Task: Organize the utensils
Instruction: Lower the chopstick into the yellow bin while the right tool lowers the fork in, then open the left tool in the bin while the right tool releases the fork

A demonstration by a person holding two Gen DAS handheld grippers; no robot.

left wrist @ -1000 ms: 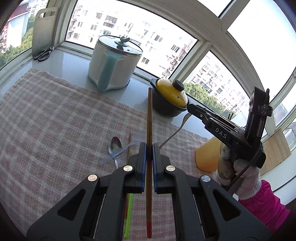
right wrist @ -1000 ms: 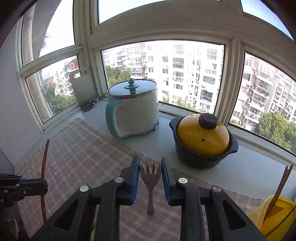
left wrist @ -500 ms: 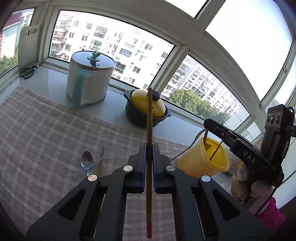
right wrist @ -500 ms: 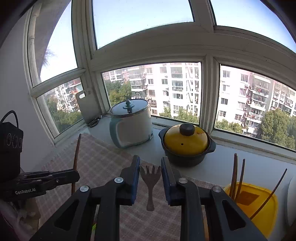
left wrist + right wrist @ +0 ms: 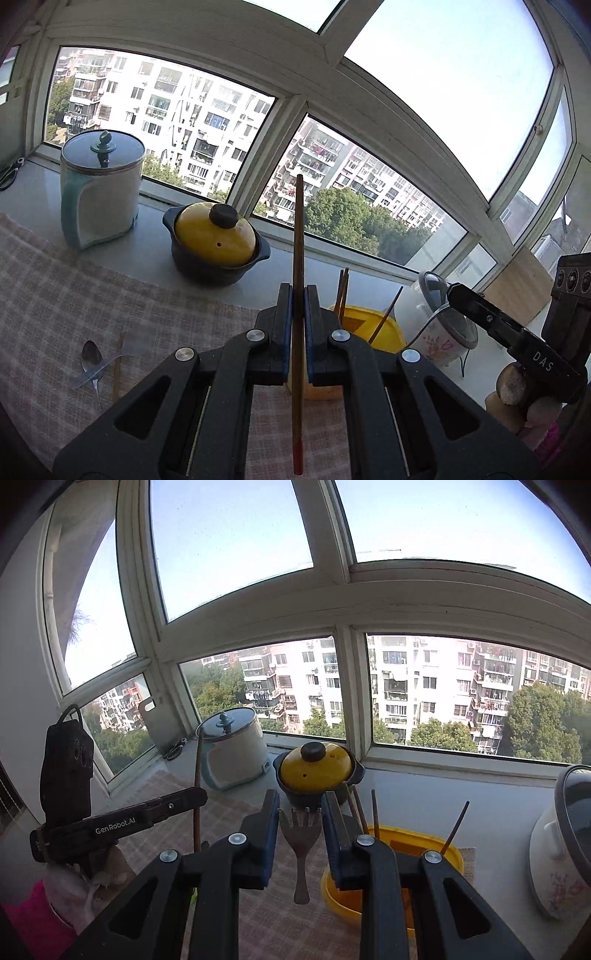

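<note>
My left gripper (image 5: pixel 298 295) is shut on a long brown chopstick (image 5: pixel 297 236), held upright above the checked cloth just left of the yellow utensil holder (image 5: pixel 384 328). It also shows in the right wrist view (image 5: pixel 197 801). My right gripper (image 5: pixel 299 812) is shut on a metal fork (image 5: pixel 300 838), tines up, beside the yellow holder (image 5: pixel 424 845), which has several chopsticks (image 5: pixel 373 814) standing in it. A spoon (image 5: pixel 90 360) and another chopstick (image 5: pixel 117 369) lie on the cloth at the left.
A yellow-lidded black pot (image 5: pixel 216 243) and a white-and-teal cooker (image 5: pixel 99 188) stand on the sill behind the cloth (image 5: pixel 74 295). A flowered white pot (image 5: pixel 561 845) stands right of the holder. Scissors (image 5: pixel 175 749) and a cutting board (image 5: pixel 159 727) are at the far left.
Both grippers have risen and moved right toward the yellow holder, each keeping its utensil. The holder now sits right in front of both.
</note>
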